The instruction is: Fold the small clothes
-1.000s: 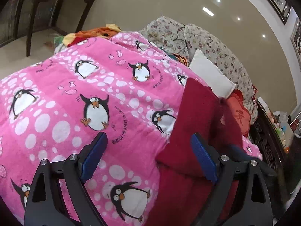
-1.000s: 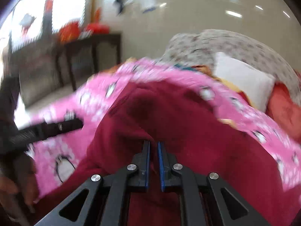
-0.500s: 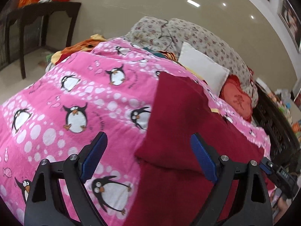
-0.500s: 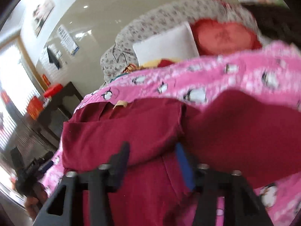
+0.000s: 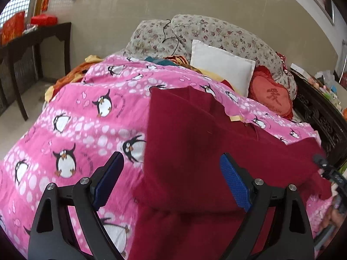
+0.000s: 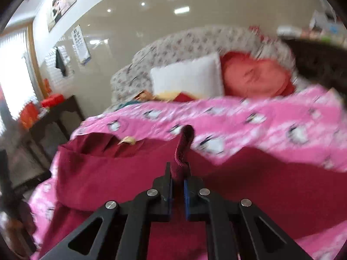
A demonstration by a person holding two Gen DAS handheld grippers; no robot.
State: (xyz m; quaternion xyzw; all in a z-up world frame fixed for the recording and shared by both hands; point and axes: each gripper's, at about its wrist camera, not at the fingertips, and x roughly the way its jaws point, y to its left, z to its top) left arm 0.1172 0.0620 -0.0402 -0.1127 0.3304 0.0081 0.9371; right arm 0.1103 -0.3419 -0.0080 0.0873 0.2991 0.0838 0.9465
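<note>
Mid-fold: dark red garment point(image 5: 195, 143) lies on bed's pink penguin blanket point(image 5: 86, 117). Right tool point(image 6: 178, 181) clamped on a garment edge; left tool point(image 5: 171, 179) wide open, empty, above it. Next, prob. lay edge flat.

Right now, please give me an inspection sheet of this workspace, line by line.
Surface: pink penguin blanket covering the bed.
Job's things: dark red garment lying partly folded on the blanket.
Clutter: white pillow, red cushion, floral bedding, orange cloth.
Grippers: left gripper open above the garment; right gripper shut on a garment edge.
Cables: thin black cord on the floral bedding.
Surroundings: dark side table, tiled wall.
</note>
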